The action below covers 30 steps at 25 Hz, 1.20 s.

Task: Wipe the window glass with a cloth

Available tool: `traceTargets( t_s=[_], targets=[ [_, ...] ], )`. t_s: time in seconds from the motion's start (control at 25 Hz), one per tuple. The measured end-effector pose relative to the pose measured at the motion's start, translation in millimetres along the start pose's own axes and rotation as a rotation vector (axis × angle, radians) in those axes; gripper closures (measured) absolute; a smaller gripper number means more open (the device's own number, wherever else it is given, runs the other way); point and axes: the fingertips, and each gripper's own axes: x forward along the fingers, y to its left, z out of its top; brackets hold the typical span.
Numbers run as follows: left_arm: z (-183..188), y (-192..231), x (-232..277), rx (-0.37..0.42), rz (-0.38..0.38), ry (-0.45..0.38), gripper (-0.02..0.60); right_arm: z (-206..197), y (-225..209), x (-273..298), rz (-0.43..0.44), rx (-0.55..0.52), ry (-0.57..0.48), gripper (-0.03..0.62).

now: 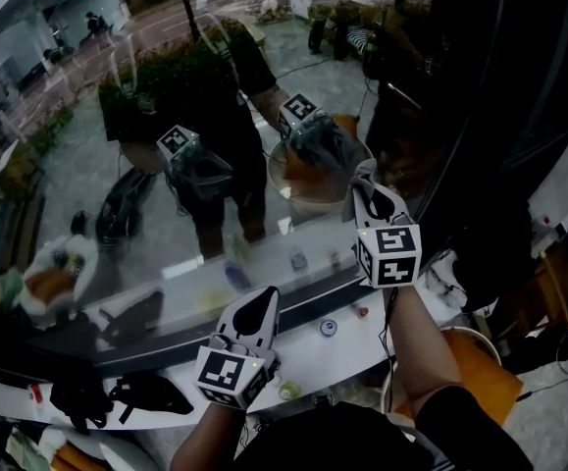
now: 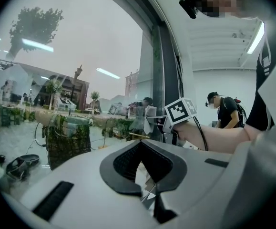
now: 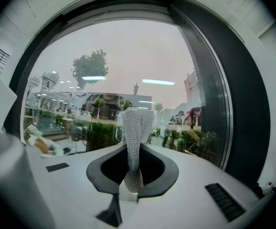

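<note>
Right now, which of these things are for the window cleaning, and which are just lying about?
For the job: window glass, cloth, right gripper clamped on it.
Lying about: black straps, small round cap on the sill; left gripper, shut and empty.

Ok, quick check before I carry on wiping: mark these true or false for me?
1. The right gripper is clamped on a cloth. True.
2. The left gripper holds a second cloth. False: its jaws are together with nothing between them.
3. The cloth is a pale, mesh-like fabric sticking up past the jaw tips. True.
4. In the head view the left gripper is further up the window glass than the right one. False: it sits lower, down by the white sill, while the right gripper is up at the glass.
</note>
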Motion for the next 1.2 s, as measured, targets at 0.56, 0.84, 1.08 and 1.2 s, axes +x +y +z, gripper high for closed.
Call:
traceTargets(
  t_s=[0.56, 0.84, 1.08, 1.2],
  targets=[
    [3.3, -16.2, -1.4, 0.024, 0.019, -0.002, 0.574, -6.1, -2.0, -4.1, 0.031, 0.008, 0.011, 0.542],
    [14.5, -19.2, -4.6, 0.029, 0.032, -0.030, 0.574, 15.2, 2.7, -24.8, 0.048, -0.004, -0.036, 0.542],
    [43.6, -15.6, -13.6, 0.054, 0.032, -0.068, 0.574, 67.2, 14.7, -45.5, 0.061, -0.023, -0.114, 0.542],
    [70.1, -11.1, -21.1, 0.063, 0.032, -0.100, 0.574, 101.8, 21.2, -54.0, 0.066, -0.045, -0.146, 0.542]
  ],
)
